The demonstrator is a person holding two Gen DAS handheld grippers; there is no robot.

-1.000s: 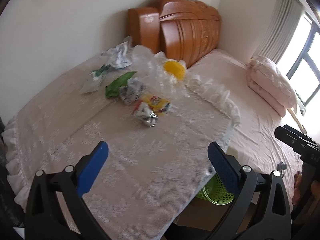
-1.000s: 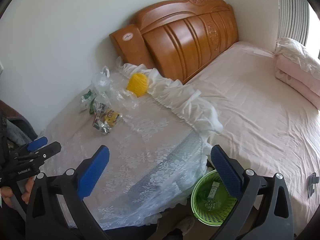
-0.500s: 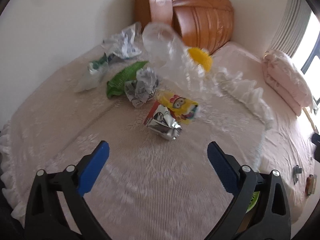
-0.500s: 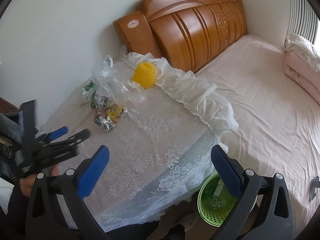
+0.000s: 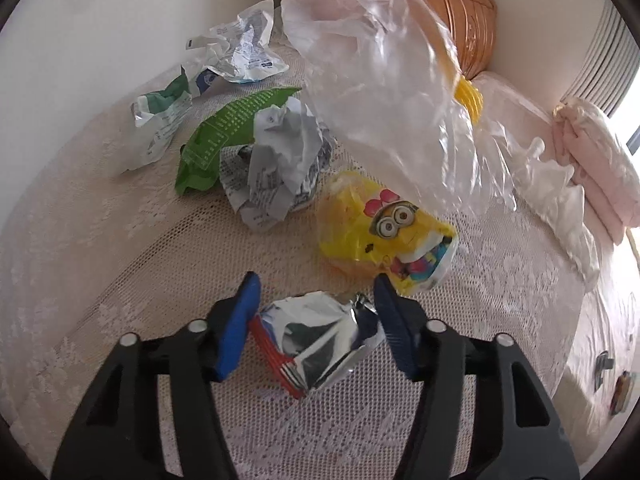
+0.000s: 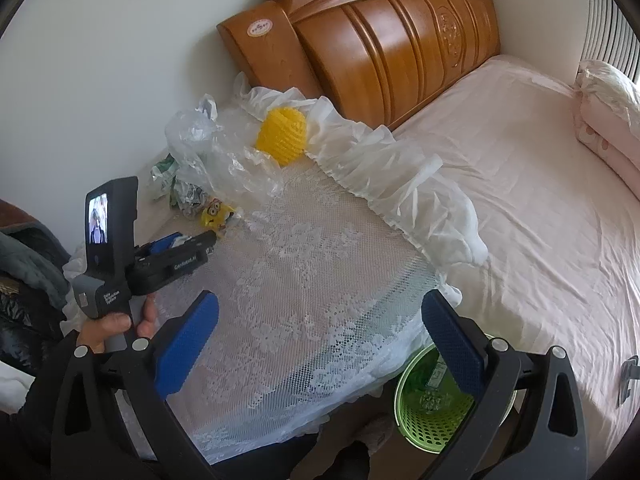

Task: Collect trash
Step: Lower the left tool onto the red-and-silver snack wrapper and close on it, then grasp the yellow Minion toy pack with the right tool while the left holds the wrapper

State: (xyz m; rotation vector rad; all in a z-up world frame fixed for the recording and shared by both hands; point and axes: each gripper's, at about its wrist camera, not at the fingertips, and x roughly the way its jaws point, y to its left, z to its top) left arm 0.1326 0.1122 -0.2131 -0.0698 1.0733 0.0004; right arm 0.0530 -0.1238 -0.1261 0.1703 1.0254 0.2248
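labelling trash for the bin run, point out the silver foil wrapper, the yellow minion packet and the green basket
silver foil wrapper (image 5: 320, 336), left wrist view, crumpled shiny middle
yellow minion packet (image 5: 384, 236), left wrist view, printed face
green basket (image 6: 432, 412), right wrist view, perforated inner wall

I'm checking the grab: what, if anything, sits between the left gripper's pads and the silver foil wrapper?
Nothing visible. The silver foil wrapper lies on the lace cloth between the closing jaws of the left gripper, and the yellow Minions packet lies beyond the fingertips.

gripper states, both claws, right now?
Left claw: closing around the silver foil wrapper; pads not clearly pressing yet.
Right claw: open, empty, above the lace cloth.
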